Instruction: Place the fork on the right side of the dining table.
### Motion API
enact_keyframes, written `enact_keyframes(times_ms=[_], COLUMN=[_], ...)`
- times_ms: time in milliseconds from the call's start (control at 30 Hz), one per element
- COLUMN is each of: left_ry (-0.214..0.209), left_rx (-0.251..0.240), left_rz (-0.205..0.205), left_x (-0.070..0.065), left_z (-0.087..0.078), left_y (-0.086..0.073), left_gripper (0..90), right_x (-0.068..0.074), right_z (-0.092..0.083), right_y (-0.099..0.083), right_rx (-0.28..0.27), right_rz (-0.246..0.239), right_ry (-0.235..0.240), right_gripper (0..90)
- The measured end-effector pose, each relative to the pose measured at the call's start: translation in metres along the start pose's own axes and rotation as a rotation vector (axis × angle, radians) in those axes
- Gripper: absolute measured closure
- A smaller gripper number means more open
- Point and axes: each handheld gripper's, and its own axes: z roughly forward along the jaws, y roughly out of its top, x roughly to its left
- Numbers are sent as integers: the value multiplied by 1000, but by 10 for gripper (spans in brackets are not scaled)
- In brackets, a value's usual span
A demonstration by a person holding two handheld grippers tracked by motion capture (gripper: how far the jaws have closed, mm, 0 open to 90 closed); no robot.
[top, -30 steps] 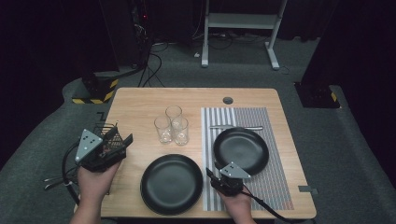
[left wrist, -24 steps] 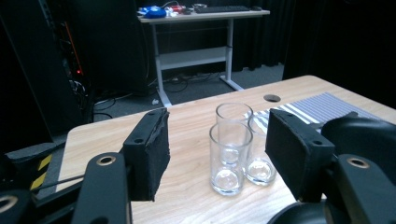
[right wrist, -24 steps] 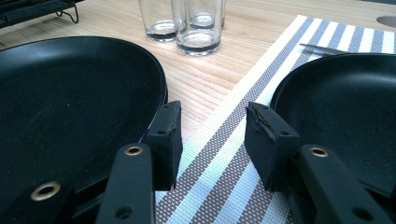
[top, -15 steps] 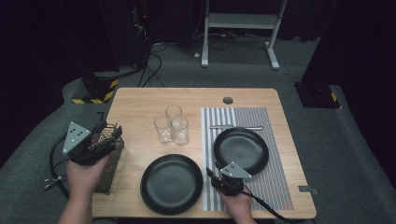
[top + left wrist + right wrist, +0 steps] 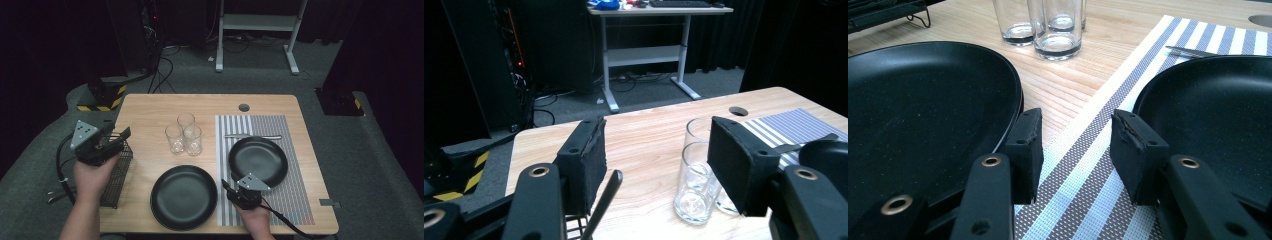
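My left gripper (image 5: 122, 138) hovers open over the table's left edge, above a black wire basket (image 5: 118, 176). In the left gripper view its jaws (image 5: 654, 137) hold nothing and face three clear glasses (image 5: 696, 180). The right gripper (image 5: 229, 182) rests low on the striped placemat (image 5: 296, 201) near the front edge. It is open with nothing between its pads (image 5: 1075, 131). It sits between two black plates: the near plate (image 5: 184, 196) on bare wood to its left and the far plate (image 5: 258, 161) on the mat to its right.
The glasses (image 5: 184, 136) stand bunched mid-table. A piece of cutlery (image 5: 252, 136) lies on the mat behind the far plate. A round cable hole (image 5: 244, 107) marks the far edge. Behind the table are a white desk frame, cables and dark cabinets.
My left gripper has drifted to the left and a little farther up the picture, off the basket's middle. The right gripper and the tableware have stayed put.
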Motion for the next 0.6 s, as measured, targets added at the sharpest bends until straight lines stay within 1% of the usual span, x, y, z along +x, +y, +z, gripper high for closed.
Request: enact_keyframes(times_ms=[100,167,267,367,467,533,600], left_ry=[6,-1,22,20,17,12,18], left_rx=[8,19,21,34,32,38,46], left_rz=[-10,-25,-20,-35,-37,-54,-53], left_x=[3,6,8,11,12,14,15], left_z=[4,7,10,13,14,16,18], left_y=[-1,-1,-3,-4,-4,-5,-5], left_gripper=[406,411,420,428,443,450,452], right_x=[0,0,-1,-1,-1,-1,-1], right_z=[0,0,0,0,-1,-1,-1], right_y=[0,0,0,0,0,-1,0], right_rx=[3,2,0,-3,-3,-3,-1], right_rz=[5,4,6,7,8,9,12], right_ry=[1,1,3,6,4,3,6], right_gripper=[563,563,563,563,563,563,563])
